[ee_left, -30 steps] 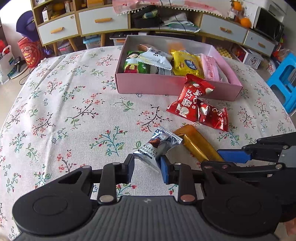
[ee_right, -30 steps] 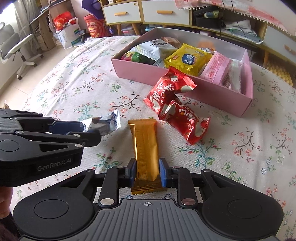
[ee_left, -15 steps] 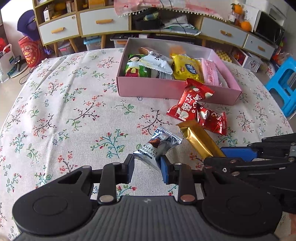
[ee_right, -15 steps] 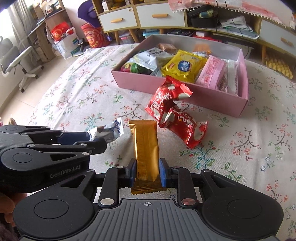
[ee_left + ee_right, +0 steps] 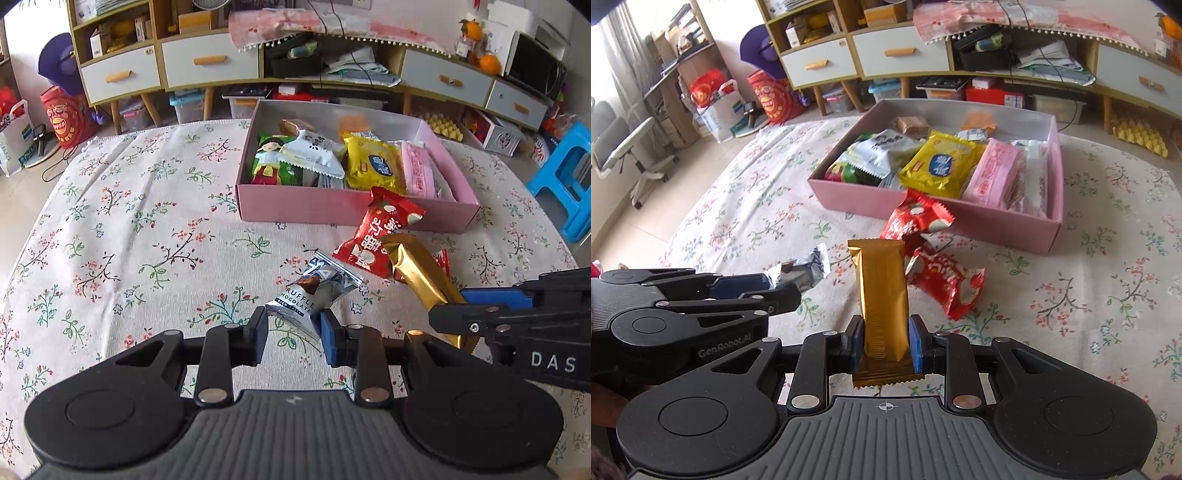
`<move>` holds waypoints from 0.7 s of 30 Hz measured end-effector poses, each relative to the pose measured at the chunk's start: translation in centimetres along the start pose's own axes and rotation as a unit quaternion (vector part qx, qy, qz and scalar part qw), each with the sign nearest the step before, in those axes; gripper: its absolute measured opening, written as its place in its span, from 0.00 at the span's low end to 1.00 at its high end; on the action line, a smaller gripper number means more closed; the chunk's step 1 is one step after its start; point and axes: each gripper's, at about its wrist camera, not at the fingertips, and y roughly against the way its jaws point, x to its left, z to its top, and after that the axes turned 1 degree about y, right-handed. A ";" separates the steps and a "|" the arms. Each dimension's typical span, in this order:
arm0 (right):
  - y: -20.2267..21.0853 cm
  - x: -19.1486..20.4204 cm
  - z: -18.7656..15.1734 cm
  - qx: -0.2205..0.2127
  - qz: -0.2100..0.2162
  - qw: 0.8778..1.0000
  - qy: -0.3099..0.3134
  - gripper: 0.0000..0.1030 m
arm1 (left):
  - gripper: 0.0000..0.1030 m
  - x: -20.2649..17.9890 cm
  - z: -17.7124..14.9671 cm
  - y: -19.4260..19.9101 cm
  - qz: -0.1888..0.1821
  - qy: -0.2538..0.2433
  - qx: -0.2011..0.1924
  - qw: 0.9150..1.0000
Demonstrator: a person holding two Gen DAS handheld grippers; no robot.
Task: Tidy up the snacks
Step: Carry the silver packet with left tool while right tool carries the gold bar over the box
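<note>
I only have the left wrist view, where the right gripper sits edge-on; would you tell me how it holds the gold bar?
Observer: In the right wrist view, the right gripper is shut on the gold bar near its lower crimped end.
Operator: Is anything behind the bar?
Observer: A second red packet lies on the tablecloth, outside the pink box.
Operator: And my silver packet?
Observer: From the side, the silver packet juts past the left gripper, apparently lifted off the cloth.

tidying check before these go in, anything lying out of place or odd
Two red packets lie loose on the cloth outside the pink box, one leaning on its front wall. Nothing looks spilled or torn.
</note>
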 end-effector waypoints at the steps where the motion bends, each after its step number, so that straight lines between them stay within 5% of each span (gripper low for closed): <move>1: 0.0 -0.2 0.1 -0.001 -0.002 1.000 -0.002 0.24 | 0.27 0.0 0.1 0.0 0.001 0.000 -0.001 1.000; 21: 0.8 -2.7 2.6 -0.027 -0.022 0.999 -0.023 0.24 | 0.27 0.4 3.4 -0.4 0.018 -0.003 -0.050 0.999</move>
